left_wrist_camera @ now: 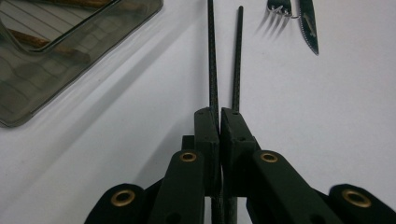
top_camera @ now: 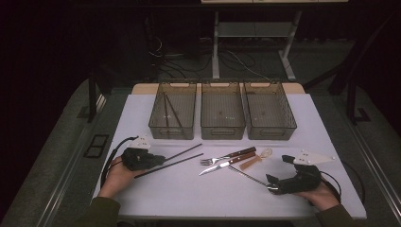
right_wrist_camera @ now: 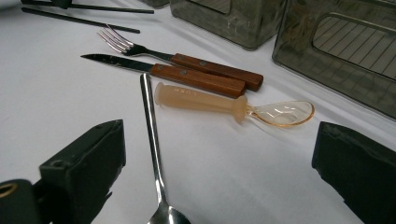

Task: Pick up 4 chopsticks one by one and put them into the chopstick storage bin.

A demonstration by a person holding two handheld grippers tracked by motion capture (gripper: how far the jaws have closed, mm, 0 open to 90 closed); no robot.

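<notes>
- Now, left gripper clamps both black chopsticks: keep them parallel, lift level toward the far-left bin.
- Right gripper gapes around the steel spoon; centre first.

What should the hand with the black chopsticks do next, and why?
Probably lift the chopsticks and carry them toward the left bin. The left gripper is already shut on them, they lie on the table, and that bin seems to hold chopsticks already.

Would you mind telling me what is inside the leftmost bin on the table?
The leftmost bin holds dark chopsticks lying lengthwise; how many is unclear. Its tinted near wall hides the bottom edge closest to the person.
</notes>
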